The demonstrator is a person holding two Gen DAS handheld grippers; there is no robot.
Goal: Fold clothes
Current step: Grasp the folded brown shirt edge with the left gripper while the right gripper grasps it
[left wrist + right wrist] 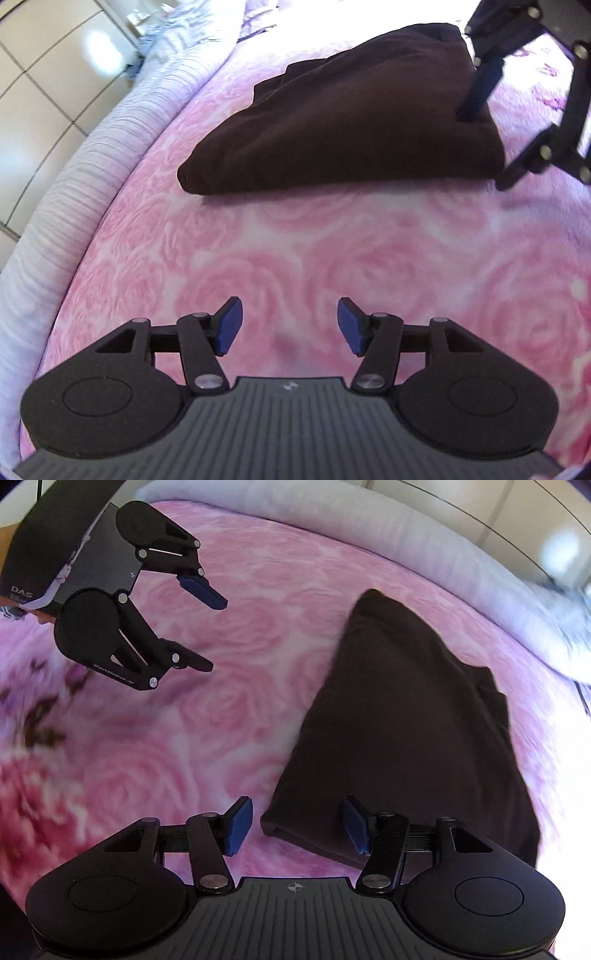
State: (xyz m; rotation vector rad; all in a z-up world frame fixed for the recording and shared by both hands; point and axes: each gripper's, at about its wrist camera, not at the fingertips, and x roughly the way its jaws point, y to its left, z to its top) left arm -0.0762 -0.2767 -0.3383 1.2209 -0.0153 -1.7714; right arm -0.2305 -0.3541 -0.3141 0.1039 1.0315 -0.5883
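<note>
Spread blue pads (240,825) of the right gripper (297,825) are framing the folded dark garment (402,731), lying on the pink rose blanket (221,701). At ten o'clock, the left gripper (214,635) is hovering, jaws apart, empty.

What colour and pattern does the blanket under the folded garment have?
Pink, with a large rose pattern. The blanket shows best in the left wrist view, under the dark brown garment.

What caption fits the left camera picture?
Open left gripper hovers over pink blanket near folded dark garment.
</note>
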